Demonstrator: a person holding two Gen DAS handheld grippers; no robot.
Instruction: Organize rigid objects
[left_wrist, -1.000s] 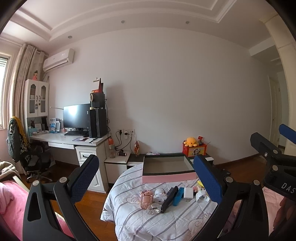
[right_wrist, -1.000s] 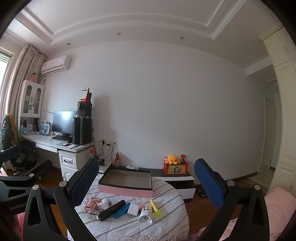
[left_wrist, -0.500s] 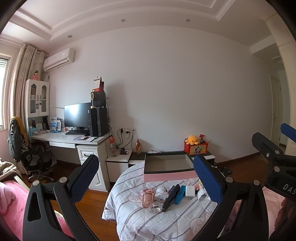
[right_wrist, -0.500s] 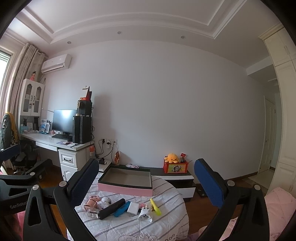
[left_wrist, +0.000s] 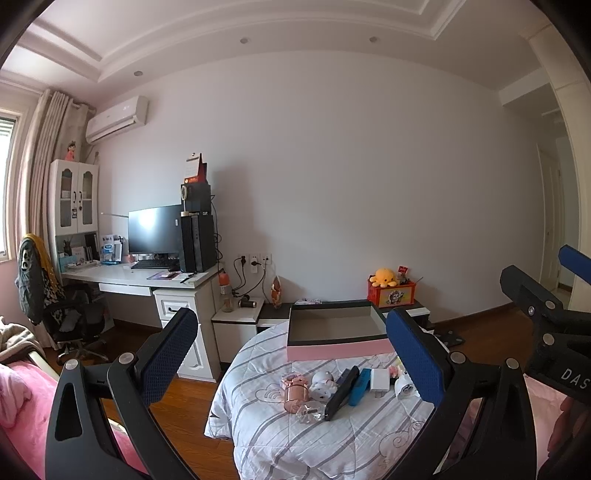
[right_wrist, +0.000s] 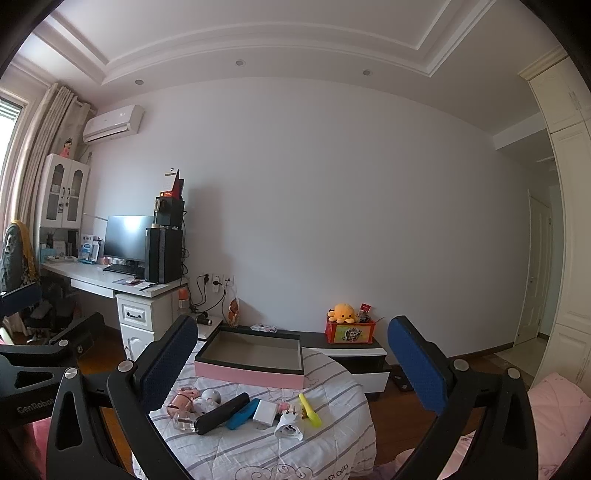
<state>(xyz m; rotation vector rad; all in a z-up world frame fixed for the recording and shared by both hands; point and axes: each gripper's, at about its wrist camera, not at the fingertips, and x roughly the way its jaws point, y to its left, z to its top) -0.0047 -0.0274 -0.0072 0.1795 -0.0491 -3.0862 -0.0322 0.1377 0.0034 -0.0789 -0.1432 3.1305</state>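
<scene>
A row of small things lies on a round tabletop (right_wrist: 332, 454) covered by a striped cloth. In the right wrist view, from left to right: a pink gift box (right_wrist: 181, 400), a white figurine (right_wrist: 208, 398), a clear glass piece (right_wrist: 183, 421) in front of them, a black bar (right_wrist: 221, 412), a blue case (right_wrist: 242, 413) just beside it, a white adapter (right_wrist: 266, 410), a white plug (right_wrist: 289, 426) and a yellow stick (right_wrist: 309, 410). The bar and the case lie side by side on a slant, touching or nearly so. Behind the row, towards the wall, sits an open tray (right_wrist: 251, 374) with a pink side and a dark rim; nothing shows inside it.

In the left wrist view the same row appears: gift box (left_wrist: 294, 390), figurine (left_wrist: 323, 384), glass piece (left_wrist: 309, 412), bar (left_wrist: 341, 393), case (left_wrist: 360, 387), adapter (left_wrist: 379, 382) and plug (left_wrist: 405, 386), with the tray (left_wrist: 338, 349) behind.

The left gripper (left_wrist: 291, 354) hangs above and short of the tabletop, jaws spread wide, holding nothing. The right gripper (right_wrist: 291, 358) is likewise spread wide and bare, well apart from the things; its black frame also shows at the right edge of the left view.

Beyond stand a low cabinet (right_wrist: 354, 350) with an orange plush (right_wrist: 342, 313) on a red box, and a desk (right_wrist: 110, 282) with a monitor (right_wrist: 127, 238).
</scene>
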